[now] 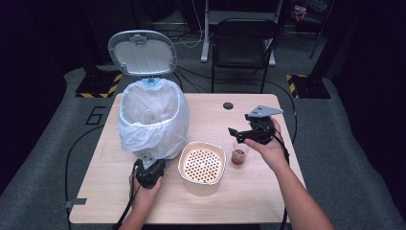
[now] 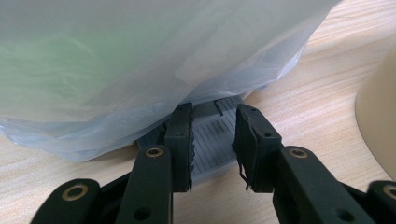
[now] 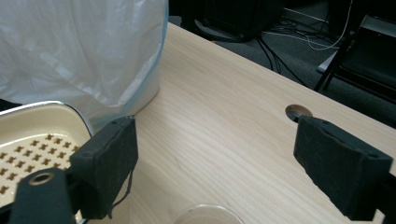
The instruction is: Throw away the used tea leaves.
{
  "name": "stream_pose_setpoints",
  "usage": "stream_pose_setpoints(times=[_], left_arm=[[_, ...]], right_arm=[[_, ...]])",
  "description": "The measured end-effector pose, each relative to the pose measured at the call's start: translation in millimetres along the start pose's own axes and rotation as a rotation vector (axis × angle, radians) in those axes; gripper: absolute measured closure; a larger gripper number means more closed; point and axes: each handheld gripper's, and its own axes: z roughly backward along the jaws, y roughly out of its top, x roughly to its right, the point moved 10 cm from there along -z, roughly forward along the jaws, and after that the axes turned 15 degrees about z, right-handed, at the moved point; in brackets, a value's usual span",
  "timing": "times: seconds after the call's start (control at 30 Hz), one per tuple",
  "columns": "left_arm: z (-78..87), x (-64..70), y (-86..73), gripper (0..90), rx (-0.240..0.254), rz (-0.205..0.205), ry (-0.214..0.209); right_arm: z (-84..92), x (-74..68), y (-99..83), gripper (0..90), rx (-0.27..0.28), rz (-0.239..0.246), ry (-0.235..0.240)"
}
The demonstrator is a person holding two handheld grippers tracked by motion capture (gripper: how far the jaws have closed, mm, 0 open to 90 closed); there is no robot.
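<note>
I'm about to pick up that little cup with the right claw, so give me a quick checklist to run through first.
1. Right claw open: ok, its jaws stand wide with nothing between them.
2. Right claw lined up with the cup: ok, it hovers just above; the rim shows between the jaws in the right claw view.
3. Cup upright: ok, brownish contents inside.
4. Left claw on the bin's pedal: ok, shut on it.
5. Bin lid up, bag open: ok.
6. Room around the cup: cannot tell; the strainer bowl sits close beside it.
</note>
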Motion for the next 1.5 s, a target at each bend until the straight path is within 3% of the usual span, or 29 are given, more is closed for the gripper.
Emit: stream_pose_setpoints(times=[0.13,0.2,0.3,0.53,0.6,0.73,0.77,1.27,1.5], left_arm=[[0.1,0.0,-0.1,67.4,-0.001,0.0,0.0],[0.6,-0.6,-0.3,67.4,-0.008,-0.015,-0.002],[-0.1,0.7,-0.1,67.4,0.002,0.008,-0.002],[-0.1,-0.1,0.1,67.4,0.002,-0.002,0.001],[0.9,-3.7,1.6,67.4,-0.002,-0.055,0.009],[0.3,-1.5,0.8,67.4,-0.003,-0.029,-0.001],[-0.1,0.5,-0.2,67.5,0.0,0.005,-0.001],[0.0,0.4,-0.2,67.5,-0.001,0.004,-0.001],[0.6,0.0,-0.6,67.4,-0.008,-0.007,-0.003]], right_arm=[[-2.6,-0.8,-13.0,6.8,-0.011,-0.027,-0.002],[-2.9,-1.9,-20.7,6.5,-0.007,-0.042,-0.001],[-4.3,-4.5,-31.5,6.1,-0.008,-0.058,0.004],[-8.9,-10.2,-57.1,5.6,-0.03,-0.076,0.007],[-11.1,-12.5,-62.9,5.6,-0.033,-0.073,0.014],[-15.5,-16.6,-73.3,5.7,-0.05,-0.071,0.014],[-16.8,-17.6,-75.2,5.7,-0.052,-0.076,0.015],[-32.0,-23.5,-94.4,10.3,-0.071,-0.111,0.029],[-37.7,-25.9,-102.0,12.5,-0.092,-0.104,0.032]])
